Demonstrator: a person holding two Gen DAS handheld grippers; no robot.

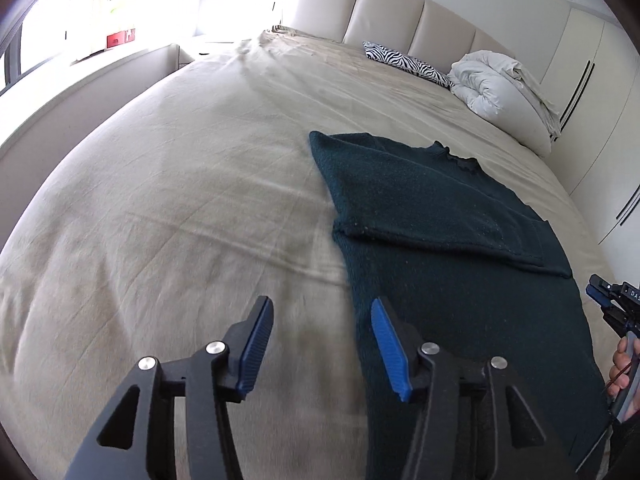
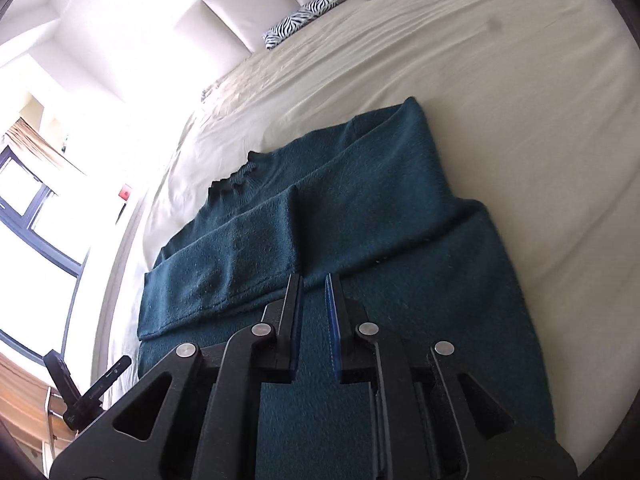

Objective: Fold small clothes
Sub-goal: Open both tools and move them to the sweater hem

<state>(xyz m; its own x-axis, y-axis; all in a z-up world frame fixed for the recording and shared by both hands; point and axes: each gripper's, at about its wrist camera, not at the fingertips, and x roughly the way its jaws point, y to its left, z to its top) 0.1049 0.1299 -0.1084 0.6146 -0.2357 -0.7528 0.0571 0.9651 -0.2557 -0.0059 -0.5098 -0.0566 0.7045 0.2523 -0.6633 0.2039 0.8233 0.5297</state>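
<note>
The sweater [image 2: 360, 216] lies lengthwise ahead on the bed [image 1: 180, 184]; right gripper [image 2: 314, 284], jaws narrow and empty, hovers over its hem, left gripper [image 1: 322, 312] wide at its edge

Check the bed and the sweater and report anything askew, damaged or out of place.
Nothing looks damaged or spilled. The dark teal knit sweater lies flat on the beige bedsheet with both sleeves folded across its chest. The zebra-print pillow and bunched white duvet sit untidily by the headboard.

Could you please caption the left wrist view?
Open left gripper hovers over the bed beside a partly folded sweater.
</note>
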